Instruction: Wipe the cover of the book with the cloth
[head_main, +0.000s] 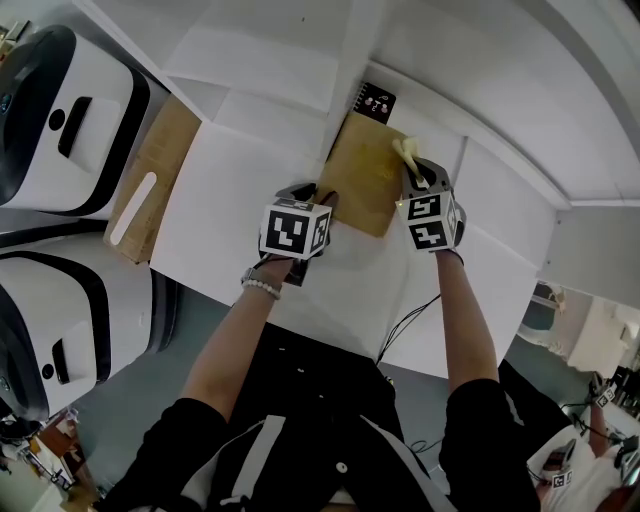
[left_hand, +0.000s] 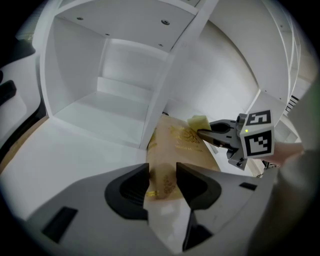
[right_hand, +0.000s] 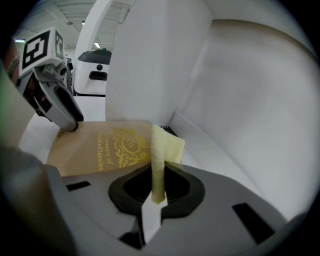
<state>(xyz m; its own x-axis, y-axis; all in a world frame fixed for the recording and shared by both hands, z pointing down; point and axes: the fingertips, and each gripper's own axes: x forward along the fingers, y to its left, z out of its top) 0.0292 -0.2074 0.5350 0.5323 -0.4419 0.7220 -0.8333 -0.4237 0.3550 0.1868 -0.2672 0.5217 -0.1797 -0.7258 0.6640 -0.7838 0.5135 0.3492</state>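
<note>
Your left gripper (left_hand: 162, 176) is clamped on the near edge of the book (left_hand: 182, 145), which lies flat on the white table (head_main: 240, 190). Your right gripper (right_hand: 157, 187) pinches the cloth (right_hand: 167, 147), free end touching the cover's far corner. Wiping looks barely begun, with most of the cover left.

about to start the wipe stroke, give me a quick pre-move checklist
1. Grip on the cloth: ok, the right gripper has its jaws shut on it.
2. The book is steadied: ok, the left gripper has its jaws shut on the near corner.
3. Cover faces up: ok, gold print shows.
4. Cloth pressed on the cover: cannot tell, it sits at the right edge.
5. Stroke path: ok, the cover is bare between the grippers; the black notebook lies past the far edge.
</note>
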